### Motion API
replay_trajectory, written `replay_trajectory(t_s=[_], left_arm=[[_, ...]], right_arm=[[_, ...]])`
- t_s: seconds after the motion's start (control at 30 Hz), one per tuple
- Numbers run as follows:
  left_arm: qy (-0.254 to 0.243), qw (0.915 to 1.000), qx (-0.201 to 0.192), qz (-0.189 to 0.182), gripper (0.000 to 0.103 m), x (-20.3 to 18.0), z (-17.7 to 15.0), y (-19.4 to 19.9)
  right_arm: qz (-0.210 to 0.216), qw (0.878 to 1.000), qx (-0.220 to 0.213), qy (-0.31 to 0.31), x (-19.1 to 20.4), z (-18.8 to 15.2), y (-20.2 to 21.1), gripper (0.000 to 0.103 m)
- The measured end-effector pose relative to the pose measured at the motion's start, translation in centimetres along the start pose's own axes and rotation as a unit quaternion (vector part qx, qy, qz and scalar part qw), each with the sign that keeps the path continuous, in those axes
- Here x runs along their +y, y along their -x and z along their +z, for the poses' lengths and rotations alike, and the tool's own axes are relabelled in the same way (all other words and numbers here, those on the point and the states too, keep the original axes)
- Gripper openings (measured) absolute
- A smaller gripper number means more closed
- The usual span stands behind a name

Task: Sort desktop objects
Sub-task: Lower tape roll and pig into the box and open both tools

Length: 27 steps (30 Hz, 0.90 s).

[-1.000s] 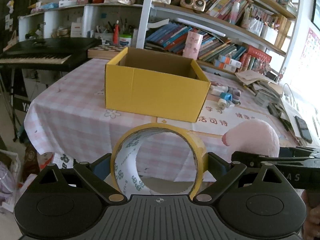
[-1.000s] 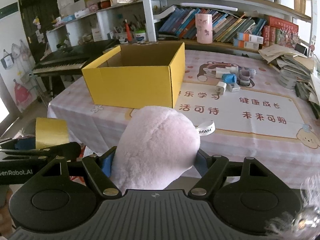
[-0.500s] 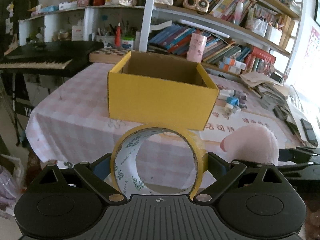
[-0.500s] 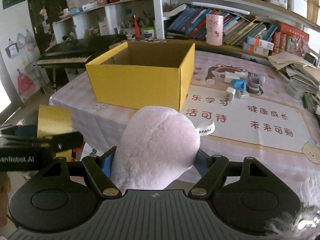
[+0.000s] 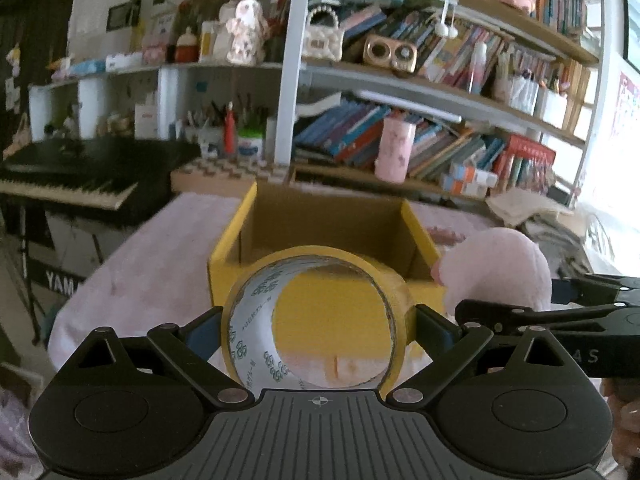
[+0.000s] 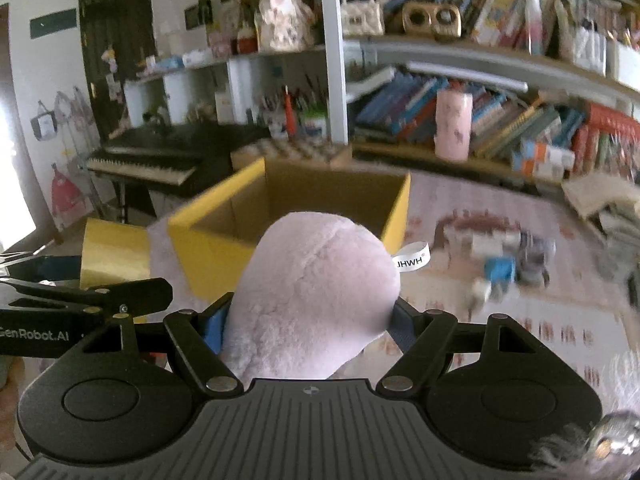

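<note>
My left gripper (image 5: 316,326) is shut on a yellow tape roll (image 5: 256,320), held on edge with its hole facing the camera. My right gripper (image 6: 308,316) is shut on a pale pink plush toy (image 6: 312,292) with a white label. An open yellow cardboard box (image 5: 320,280) stands on the pink checked tablecloth (image 5: 160,256) just ahead of both grippers, its inside bare as far as I see. In the left wrist view the plush toy (image 5: 496,268) shows at the right, level with the box's near right corner. In the right wrist view the tape roll (image 6: 114,254) shows at the left.
Small blue, white and grey items (image 6: 504,268) lie in a cluster on the table right of the box. A black keyboard (image 5: 68,184) stands left of the table. Bookshelves (image 5: 440,148) and a pink cup (image 5: 396,156) run behind. Stacked papers (image 6: 600,196) sit at the far right.
Both grippers have moved forward and up toward the yellow box, which now looks larger and nearer, its opening more in view. The tape roll and plush toy stay gripped.
</note>
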<state>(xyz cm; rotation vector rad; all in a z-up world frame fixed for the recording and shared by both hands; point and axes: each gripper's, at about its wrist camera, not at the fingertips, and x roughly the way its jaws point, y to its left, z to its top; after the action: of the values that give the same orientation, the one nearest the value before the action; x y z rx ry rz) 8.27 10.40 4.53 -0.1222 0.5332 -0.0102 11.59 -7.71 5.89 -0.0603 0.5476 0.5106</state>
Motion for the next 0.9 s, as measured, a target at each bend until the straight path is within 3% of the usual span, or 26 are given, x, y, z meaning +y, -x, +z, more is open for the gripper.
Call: replay_trajectory(t_s=[0.3, 0.53, 0.9], left_arm=[[-0.006, 0.9998, -0.021, -0.002, 0.098, 0.7, 4.5, -4.8], [-0.016, 0.9998, -0.010, 0.006, 0.098, 1.2, 6.8, -9.1], [-0.079, 0.9954, 0.051, -0.018, 0.098, 0.5, 9.2, -17.2]], right_arm=[[0.019, 0.999, -0.020, 0.029, -2.6, 5.1, -5.1, 0.075], [0.035, 0.995, -0.013, 0.093, -4.1, 7.5, -9.9, 0.075], [0.068, 0.973, 0.072, 0.208, -4.0, 8.2, -19.3, 0.075]])
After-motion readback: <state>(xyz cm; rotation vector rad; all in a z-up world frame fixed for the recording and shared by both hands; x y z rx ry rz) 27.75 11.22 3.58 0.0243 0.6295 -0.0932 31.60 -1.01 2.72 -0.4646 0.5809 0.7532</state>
